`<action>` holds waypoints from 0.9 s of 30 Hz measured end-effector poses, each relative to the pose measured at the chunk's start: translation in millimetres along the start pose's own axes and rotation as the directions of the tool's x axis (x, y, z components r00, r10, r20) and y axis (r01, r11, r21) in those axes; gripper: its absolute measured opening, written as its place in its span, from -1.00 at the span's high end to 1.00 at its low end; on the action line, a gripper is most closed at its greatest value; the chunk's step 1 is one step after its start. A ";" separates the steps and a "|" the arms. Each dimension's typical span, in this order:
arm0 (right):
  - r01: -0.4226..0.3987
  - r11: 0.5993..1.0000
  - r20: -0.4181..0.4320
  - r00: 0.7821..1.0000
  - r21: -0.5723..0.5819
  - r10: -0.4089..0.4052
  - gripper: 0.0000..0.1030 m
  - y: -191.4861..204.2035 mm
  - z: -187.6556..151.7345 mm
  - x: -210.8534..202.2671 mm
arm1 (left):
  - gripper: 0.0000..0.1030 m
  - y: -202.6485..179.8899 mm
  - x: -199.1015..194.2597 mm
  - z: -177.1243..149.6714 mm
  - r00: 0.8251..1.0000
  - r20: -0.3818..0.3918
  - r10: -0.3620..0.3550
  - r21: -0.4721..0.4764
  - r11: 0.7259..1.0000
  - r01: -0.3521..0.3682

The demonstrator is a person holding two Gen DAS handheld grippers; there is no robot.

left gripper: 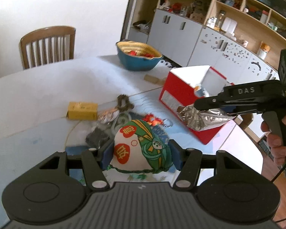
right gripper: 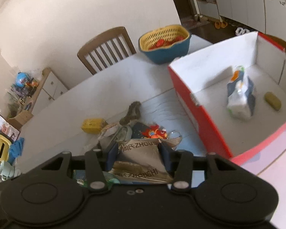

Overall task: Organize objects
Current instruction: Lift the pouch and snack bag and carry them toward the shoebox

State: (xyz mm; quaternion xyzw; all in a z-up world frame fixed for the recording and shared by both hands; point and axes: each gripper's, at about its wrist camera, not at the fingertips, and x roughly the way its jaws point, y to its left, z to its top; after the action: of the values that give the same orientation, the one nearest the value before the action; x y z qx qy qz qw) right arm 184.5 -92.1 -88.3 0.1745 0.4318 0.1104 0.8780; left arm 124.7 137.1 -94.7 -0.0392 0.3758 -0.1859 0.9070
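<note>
Above the bench [left gripper: 47, 87], the left gripper [left gripper: 141, 152] is clamped on a white and green pouch [left gripper: 141, 148], held over a heap of small things [left gripper: 112, 118] lying beside a yellow block [left gripper: 82, 110]. Just to the right, the right gripper [right gripper: 138, 157] squeezes a silver foil packet [right gripper: 141, 162], near the front wall of the red box [right gripper: 198, 110]. Inside that box lie a tissue pack [right gripper: 240, 97] and an olive lump [right gripper: 272, 101]. Farther back stands a blue basket [right gripper: 165, 43] beside a wooden chair [right gripper: 106, 47].
</note>
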 end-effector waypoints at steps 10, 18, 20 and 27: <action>-0.006 1.000 0.064 0.998 -0.009 0.007 0.09 -32.5 20.5 -51.0 | -0.18 -41.2 -7.8 40.9 0.999 0.041 -0.010 0.078 0.997 0.007; 0.019 1.000 0.107 0.994 -0.016 -0.017 0.09 -77.1 43.9 -74.5 | -0.18 -87.8 15.3 78.2 0.998 0.060 -0.013 0.132 0.991 0.005; 0.023 1.000 0.109 0.994 -0.007 -0.022 0.09 -91.6 50.7 -77.5 | -0.18 -100.4 22.6 86.6 0.998 0.062 -0.019 0.146 0.989 0.009; 0.048 0.999 0.133 0.990 0.000 -0.047 0.09 -136.6 72.8 -85.9 | -0.18 -148.7 51.8 111.5 0.997 0.069 -0.041 0.190 0.981 0.027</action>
State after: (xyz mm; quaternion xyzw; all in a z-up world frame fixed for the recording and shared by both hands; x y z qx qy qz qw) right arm 196.6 -262.0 -40.2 0.1697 0.3762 0.0782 0.9075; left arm 190.1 -27.5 -18.2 0.0338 0.3224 -0.2346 0.9164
